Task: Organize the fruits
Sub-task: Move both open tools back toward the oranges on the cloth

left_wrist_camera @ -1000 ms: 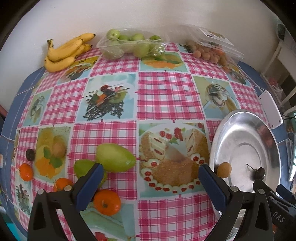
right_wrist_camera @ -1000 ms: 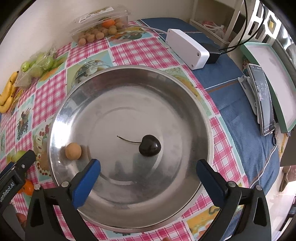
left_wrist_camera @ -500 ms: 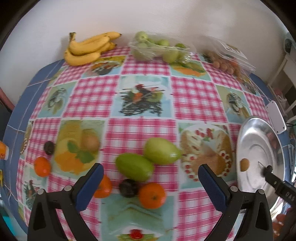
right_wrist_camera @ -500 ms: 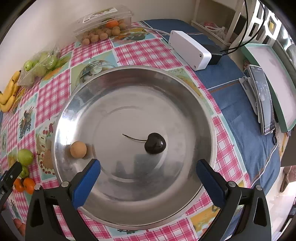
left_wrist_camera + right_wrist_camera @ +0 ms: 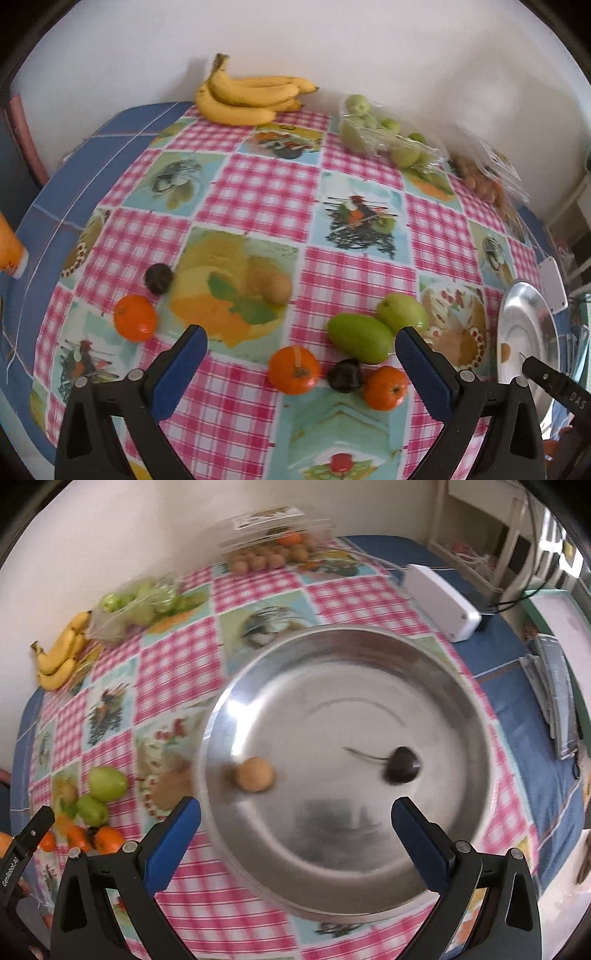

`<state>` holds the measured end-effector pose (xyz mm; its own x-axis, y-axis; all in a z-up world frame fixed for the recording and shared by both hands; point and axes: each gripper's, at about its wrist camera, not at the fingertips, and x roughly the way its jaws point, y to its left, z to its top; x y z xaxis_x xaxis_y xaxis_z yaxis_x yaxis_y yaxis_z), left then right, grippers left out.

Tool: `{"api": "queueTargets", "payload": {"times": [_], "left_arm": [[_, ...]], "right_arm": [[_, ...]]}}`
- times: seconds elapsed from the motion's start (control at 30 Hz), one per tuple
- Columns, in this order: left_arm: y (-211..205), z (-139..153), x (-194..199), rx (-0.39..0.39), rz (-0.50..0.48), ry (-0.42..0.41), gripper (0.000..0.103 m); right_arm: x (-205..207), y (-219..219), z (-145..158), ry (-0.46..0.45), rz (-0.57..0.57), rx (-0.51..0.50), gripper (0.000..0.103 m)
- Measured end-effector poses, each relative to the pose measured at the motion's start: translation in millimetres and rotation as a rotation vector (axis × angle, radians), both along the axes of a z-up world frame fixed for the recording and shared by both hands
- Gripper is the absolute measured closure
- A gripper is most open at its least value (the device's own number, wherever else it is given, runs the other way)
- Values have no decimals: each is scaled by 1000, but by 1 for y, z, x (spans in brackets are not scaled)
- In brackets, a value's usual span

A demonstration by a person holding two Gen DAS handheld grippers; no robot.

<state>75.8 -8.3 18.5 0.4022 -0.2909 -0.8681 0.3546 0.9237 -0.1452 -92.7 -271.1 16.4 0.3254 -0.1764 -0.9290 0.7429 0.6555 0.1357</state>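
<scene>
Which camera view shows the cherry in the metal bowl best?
The right wrist view: the cherry lies in plain sight in the bowl, stem and all, though slightly blurred. The left wrist view shows only the bowl's edge at far right; the cherry is hidden there.

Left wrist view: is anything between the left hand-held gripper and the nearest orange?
Nothing visible blocks it. The left hand-held gripper is open, and the orange lies on the tablecloth between its fingertips, with a dark plum just right of it.

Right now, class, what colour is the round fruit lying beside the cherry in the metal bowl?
Light tan-brown; the right wrist view shows it best.
</scene>
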Motion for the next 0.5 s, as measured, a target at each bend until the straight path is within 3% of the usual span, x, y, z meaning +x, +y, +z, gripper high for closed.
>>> {"api": "queueTargets", "payload": {"times": [0.5], "left_arm": [[46, 0, 20, -3, 109, 11, 0]], "right_arm": [[54, 79, -6, -10, 171, 46, 0]]}}
